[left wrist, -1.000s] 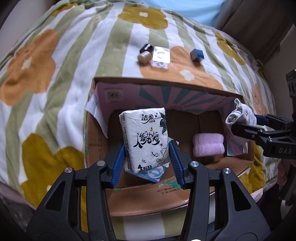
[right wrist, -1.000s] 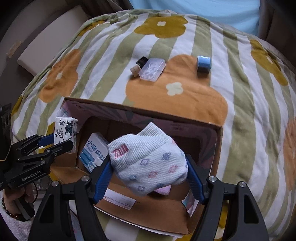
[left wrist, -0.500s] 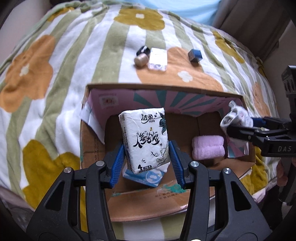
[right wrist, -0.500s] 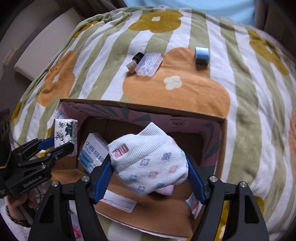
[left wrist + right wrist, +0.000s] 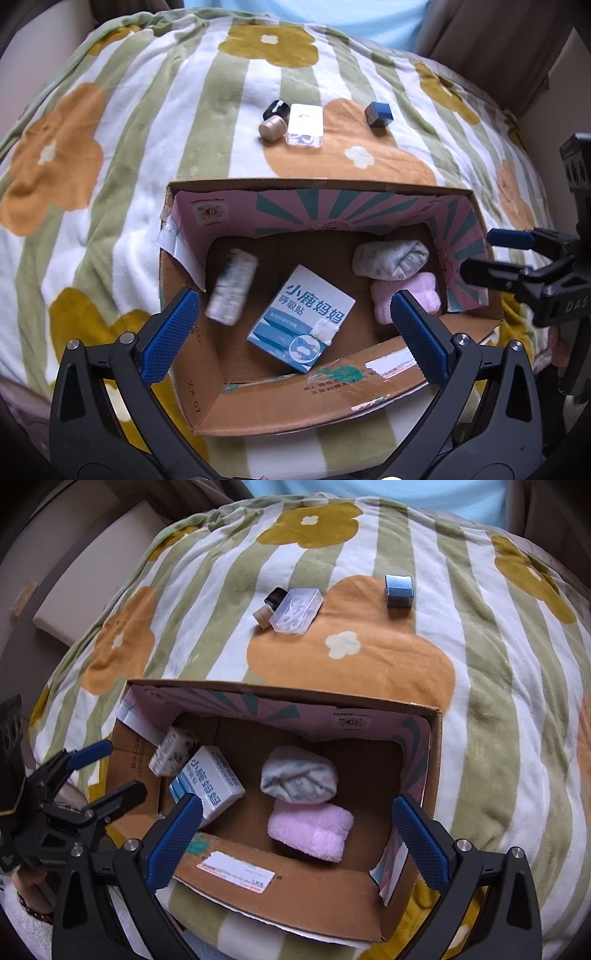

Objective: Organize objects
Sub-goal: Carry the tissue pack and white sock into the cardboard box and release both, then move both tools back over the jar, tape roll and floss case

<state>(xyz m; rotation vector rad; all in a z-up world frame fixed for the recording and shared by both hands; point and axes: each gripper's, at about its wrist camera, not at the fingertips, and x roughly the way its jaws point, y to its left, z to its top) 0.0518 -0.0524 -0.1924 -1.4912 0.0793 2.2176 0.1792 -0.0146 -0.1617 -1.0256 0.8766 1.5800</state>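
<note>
4 small things lie on the blanket (image 5: 110,155) beyond the box (image 5: 317,402), well apart from both spread, empty pairs of jaws: a clear case (image 5: 295,610), a black cap (image 5: 275,595), a beige cap (image 5: 272,128) and a blue cube (image 5: 399,590). The case's long axis runs away from the left gripper (image 5: 295,332). The cube likely suits the right gripper (image 5: 301,836). The tissue pack (image 5: 173,751) and sock (image 5: 299,781) lie in the box.

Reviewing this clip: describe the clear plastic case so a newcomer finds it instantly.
On the flowered blanket, beyond the open cardboard box, lie four small items. The clear plastic case is the flat see-through rectangle beside the black and beige caps, left of the blue cube.
</note>
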